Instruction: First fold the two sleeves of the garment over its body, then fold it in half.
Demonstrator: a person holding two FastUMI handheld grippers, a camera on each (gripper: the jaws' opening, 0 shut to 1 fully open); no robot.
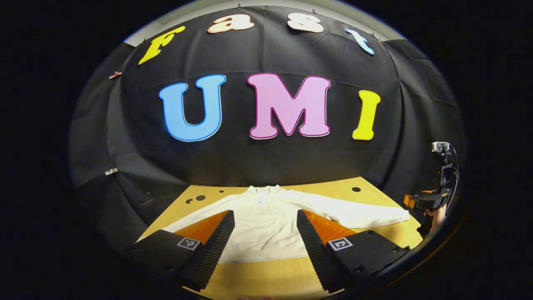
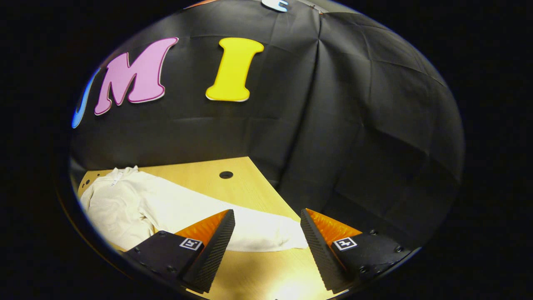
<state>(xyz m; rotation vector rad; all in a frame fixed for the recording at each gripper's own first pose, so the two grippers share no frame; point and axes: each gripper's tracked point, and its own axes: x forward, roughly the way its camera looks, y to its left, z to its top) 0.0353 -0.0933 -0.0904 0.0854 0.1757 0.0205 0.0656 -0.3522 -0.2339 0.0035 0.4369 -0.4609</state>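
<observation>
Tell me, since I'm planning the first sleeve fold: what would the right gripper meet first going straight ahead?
Probably the garment's sleeve, lying flat on the table between the open fingers of the right gripper; depth is hard to judge.

The garment (image 1: 266, 221) is plain cream-white, lying on a light yellowish wooden table (image 1: 266, 275). The left gripper (image 1: 265, 241) has black ribbed fingers with orange backs.

Two fisheye views from the near edge of the table, both looking toward the back wall.

The left gripper view sits centred over the garment (image 1: 266, 225), facing the wall (image 1: 266, 166) squarely, with the right gripper (image 1: 429, 200) far off at its right edge. The right gripper view looks from farther right into the wall corner (image 2: 291, 158), near the sleeve (image 2: 250, 233). Both share the table (image 1: 366, 187) and the garment.
</observation>
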